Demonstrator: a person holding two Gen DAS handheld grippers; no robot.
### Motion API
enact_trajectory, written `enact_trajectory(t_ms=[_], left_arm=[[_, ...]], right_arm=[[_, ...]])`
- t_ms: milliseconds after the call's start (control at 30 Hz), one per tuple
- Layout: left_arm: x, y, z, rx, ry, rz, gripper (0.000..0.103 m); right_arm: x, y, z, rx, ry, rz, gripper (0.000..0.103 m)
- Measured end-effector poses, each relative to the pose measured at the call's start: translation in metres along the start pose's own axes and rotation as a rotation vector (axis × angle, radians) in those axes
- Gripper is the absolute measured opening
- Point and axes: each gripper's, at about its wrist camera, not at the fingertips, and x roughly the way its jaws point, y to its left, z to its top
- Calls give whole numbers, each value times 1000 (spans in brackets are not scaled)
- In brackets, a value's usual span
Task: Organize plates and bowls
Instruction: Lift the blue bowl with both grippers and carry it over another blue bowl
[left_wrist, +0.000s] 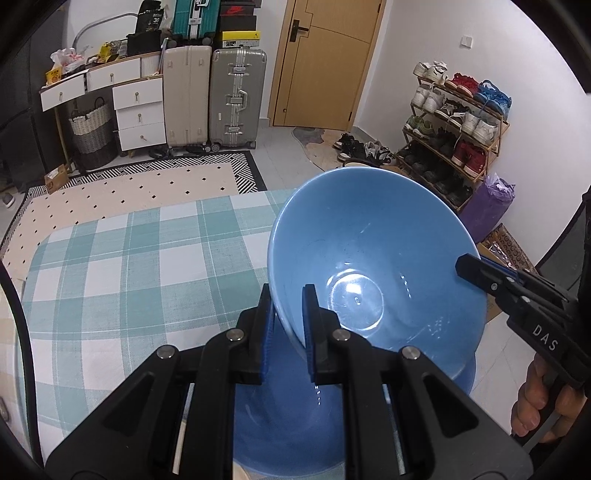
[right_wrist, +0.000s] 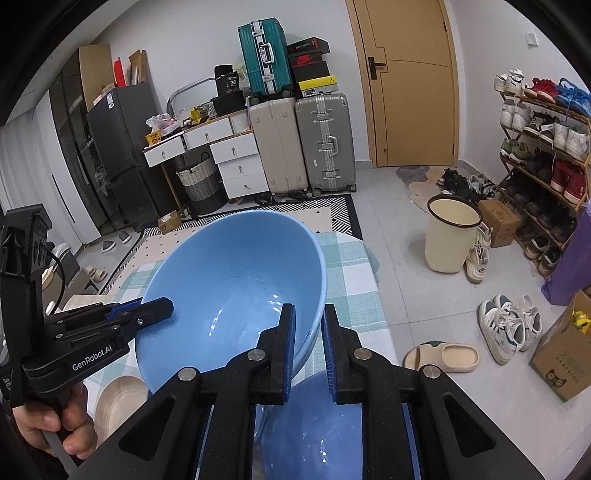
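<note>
A large light blue bowl (left_wrist: 373, 258) is held up above the table, tilted, with both grippers on its rim. My left gripper (left_wrist: 288, 314) is shut on the bowl's near-left rim, one finger inside and one outside. My right gripper (right_wrist: 308, 332) is shut on the opposite rim of the same bowl (right_wrist: 236, 291). Each gripper shows in the other's view: the right one (left_wrist: 476, 271) and the left one (right_wrist: 155, 306). A darker blue dish (left_wrist: 295, 413) lies directly below the bowl; it also shows in the right wrist view (right_wrist: 325, 424).
The table has a teal and white checked cloth (left_wrist: 129, 266). A beige plate (right_wrist: 118, 398) lies on it at the left. Beyond the table are a patterned rug, suitcases, a drawer unit, a shoe rack (right_wrist: 546, 166), a cream bin (right_wrist: 452, 236) and shoes on the floor.
</note>
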Motion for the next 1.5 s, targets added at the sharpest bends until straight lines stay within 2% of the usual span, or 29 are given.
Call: enact_trajectory(t_ms=[567,1000,1500], left_arm=[[-51,15,-36,-15,-16,36,11],[-53,26,-54,-21,-3,50,11],[-38,47,-75,-43,25,68,11]], right_arm=[[-10,29,-23,-28,7,55,16],[-4,39,-45,-40,32,73,17],[11,51,-68,-76,68,88,18]])
